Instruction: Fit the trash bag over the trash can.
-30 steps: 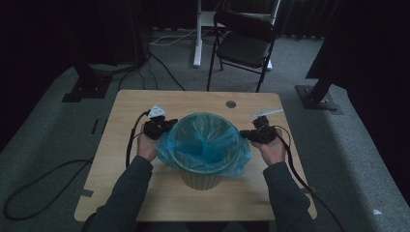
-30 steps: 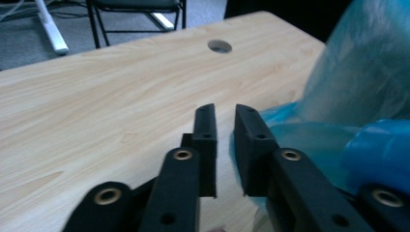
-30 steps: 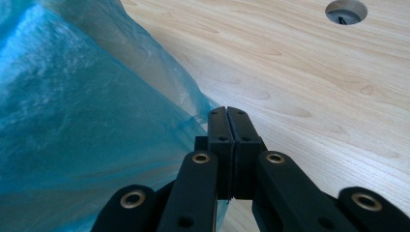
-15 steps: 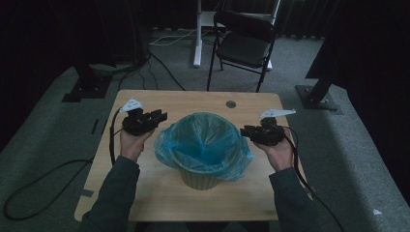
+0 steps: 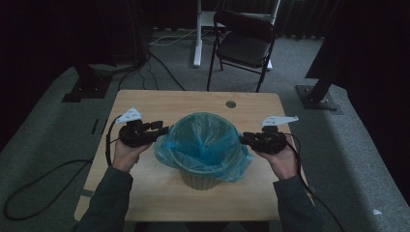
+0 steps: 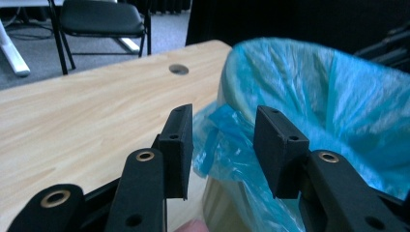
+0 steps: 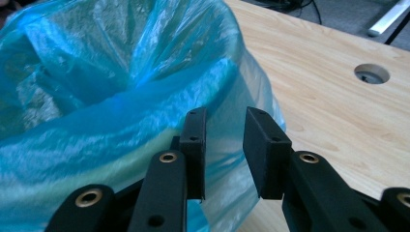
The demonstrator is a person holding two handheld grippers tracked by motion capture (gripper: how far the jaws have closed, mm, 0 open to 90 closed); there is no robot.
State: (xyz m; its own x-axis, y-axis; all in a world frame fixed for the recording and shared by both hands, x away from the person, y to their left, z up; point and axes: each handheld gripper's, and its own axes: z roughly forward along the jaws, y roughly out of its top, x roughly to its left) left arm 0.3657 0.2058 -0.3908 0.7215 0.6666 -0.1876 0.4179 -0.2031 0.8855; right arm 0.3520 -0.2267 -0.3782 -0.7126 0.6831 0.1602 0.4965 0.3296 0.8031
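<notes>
A cream bin [image 5: 198, 176] stands in the middle of the wooden surface [image 5: 145, 193], lined with a blue bag [image 5: 205, 140] whose top is folded out and down over the rim. The bag lies between the two tools: the left tool [image 5: 163, 128] sits just left of the bin and points right at the bag's draped edge, and the right tool [image 5: 244, 138] sits just right of it and points left. Both are about level with the rim and about equally near it, so neither hand has the shorter reach.

In the left gripper view the left tool [image 6: 223, 145] has its jaws spread, having just been opening; a crumpled fold of the bag's skirt hangs in the gap, but the pads do not press on it. In the right gripper view the right tool [image 7: 225, 150] also stands parted, its jaws likewise just opened, with the bag's overhang behind and between them and no pinch on the film.

The relation that matters is that the loose film hangs outside the bin wall, below the rim, on each side. Any fresh grip would probably have to come inward from the left and right toward that hanging skirt.
</notes>
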